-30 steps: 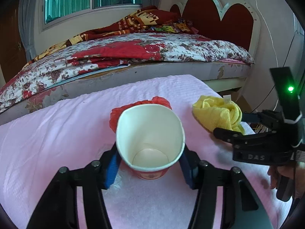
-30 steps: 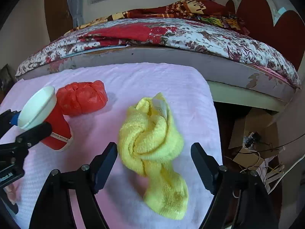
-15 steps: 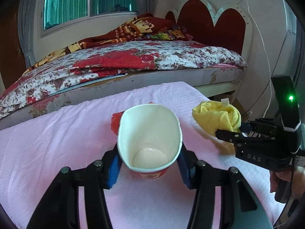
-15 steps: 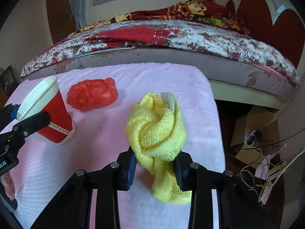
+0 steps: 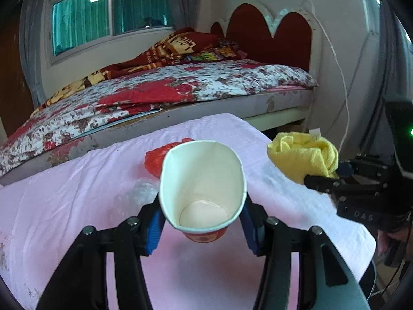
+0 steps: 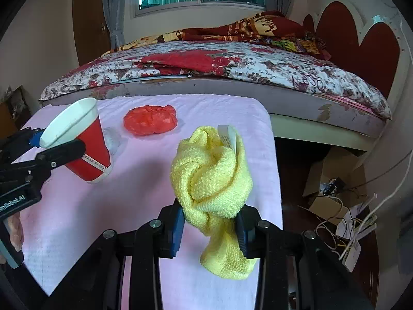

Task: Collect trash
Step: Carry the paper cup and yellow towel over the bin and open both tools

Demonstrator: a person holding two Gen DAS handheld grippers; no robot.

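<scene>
the left gripper clamps a red paper cup between its blue pads, one pad on each side of the cup's lower wall. the cup is squeezed oval, its open white mouth tilted toward the camera, and it hangs clear of the pink cloth. from the right wrist view the cup leans with its rim away from the bed, its base off the cloth.

the right gripper has just closed in and now pinches a bunched yellow towel at its waist. the knot of the towel rises above the pads and a tail hangs below them. a white tag sticks up from the top of the towel; its print is too small to read.

a crumpled red bag lies on the cloth beyond the cup, near the bed edge, apart from both grippers. a clear plastic scrap lies just behind the cup.

writing: "das" on the right gripper's body in the left view, shown upside down; "robot.ai" on the left gripper's body in the right view, its start cut off. a band of small print circles the cup near its base, unreadable.
</scene>
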